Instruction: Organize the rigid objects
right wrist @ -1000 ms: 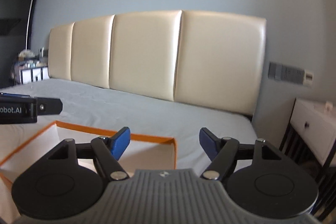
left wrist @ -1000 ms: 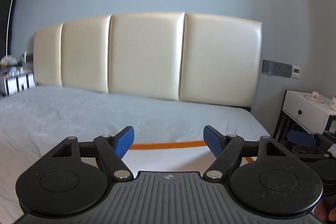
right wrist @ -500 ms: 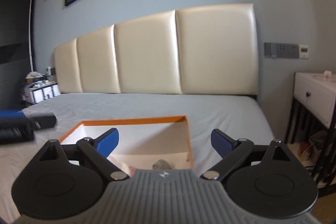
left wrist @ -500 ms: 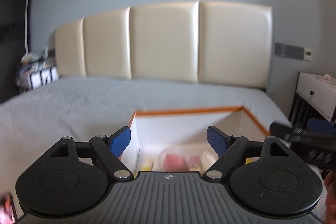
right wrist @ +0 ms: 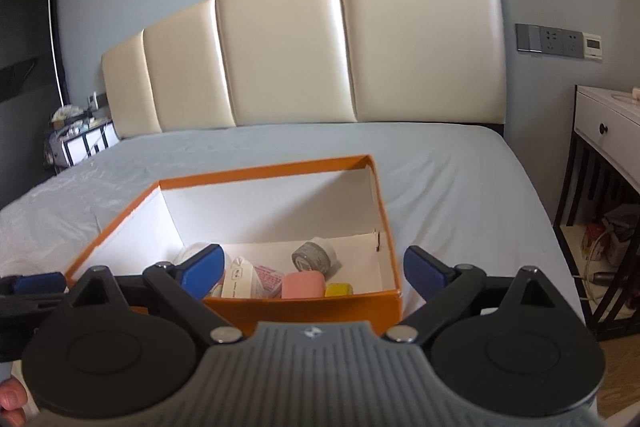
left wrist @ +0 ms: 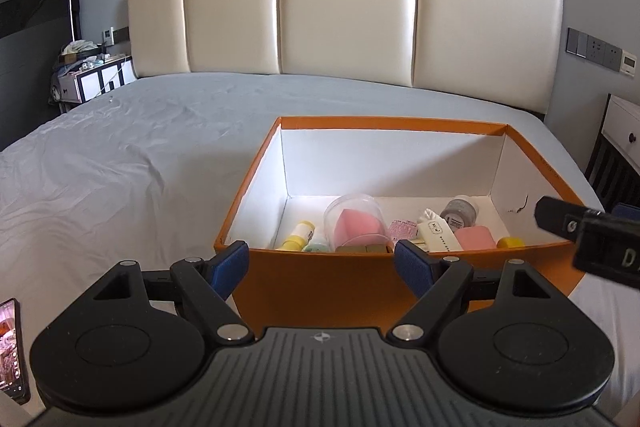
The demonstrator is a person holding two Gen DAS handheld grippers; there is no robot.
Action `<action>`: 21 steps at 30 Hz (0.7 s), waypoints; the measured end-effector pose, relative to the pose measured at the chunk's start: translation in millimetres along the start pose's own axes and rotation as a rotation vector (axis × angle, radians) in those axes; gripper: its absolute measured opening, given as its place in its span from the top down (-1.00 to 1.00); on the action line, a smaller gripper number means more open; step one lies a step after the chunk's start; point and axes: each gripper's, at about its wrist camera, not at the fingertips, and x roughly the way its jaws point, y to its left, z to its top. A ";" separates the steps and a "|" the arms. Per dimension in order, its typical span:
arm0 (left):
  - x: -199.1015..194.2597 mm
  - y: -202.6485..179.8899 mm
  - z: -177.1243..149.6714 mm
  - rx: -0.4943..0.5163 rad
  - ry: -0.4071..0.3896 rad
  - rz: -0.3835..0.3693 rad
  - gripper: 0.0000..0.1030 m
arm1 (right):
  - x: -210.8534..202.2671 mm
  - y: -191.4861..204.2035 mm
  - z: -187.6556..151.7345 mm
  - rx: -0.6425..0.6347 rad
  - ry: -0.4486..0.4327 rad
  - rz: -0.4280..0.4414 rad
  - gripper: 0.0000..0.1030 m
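An orange box [left wrist: 256, 183] with white inner walls sits open on the bed, and its rim [right wrist: 264, 171] shows in the right wrist view too. Inside lie a clear dome over a pink sponge [left wrist: 354, 223], a grey jar [left wrist: 462, 213], a white tube [left wrist: 438, 233], a pink case [left wrist: 474, 239], a yellow-capped bottle [left wrist: 298, 233] and a small yellow piece [left wrist: 510, 242]. My left gripper [left wrist: 322, 265] hangs open just short of the box's near wall, with nothing between its fingers. My right gripper [right wrist: 314, 267] is open too, above the box's near right corner. The grey jar [right wrist: 314, 257] and pink case [right wrist: 302, 285] lie between its fingers' line of sight.
The bed's grey sheet [left wrist: 120, 155] spreads to the left, with a cream headboard [left wrist: 344, 11] behind. A white nightstand [right wrist: 608, 135] stands right of the bed, a cluttered one [left wrist: 92, 75] at far left. A phone [left wrist: 10, 347] lies by my left gripper.
Both grippers have tipped downward and sunk, so the box and its contents have come into view. Their jaws stand wider than a second ago, the right one clearly so.
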 end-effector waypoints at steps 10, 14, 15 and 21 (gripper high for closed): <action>-1.1 4.4 0.7 -0.020 0.002 0.004 -0.87 | 7.5 13.2 -3.4 -0.091 0.024 0.003 -0.84; -0.7 5.4 1.0 -0.023 0.004 0.008 -0.87 | 11.5 10.8 -0.4 -0.073 0.037 -0.004 -0.84; -0.8 5.9 1.1 -0.025 0.004 0.009 -0.87 | 11.8 10.4 -0.2 -0.071 0.038 -0.006 -0.84; -2.3 6.1 1.0 -0.026 0.004 0.016 -0.87 | 11.9 12.6 0.2 -0.078 0.038 -0.006 -0.84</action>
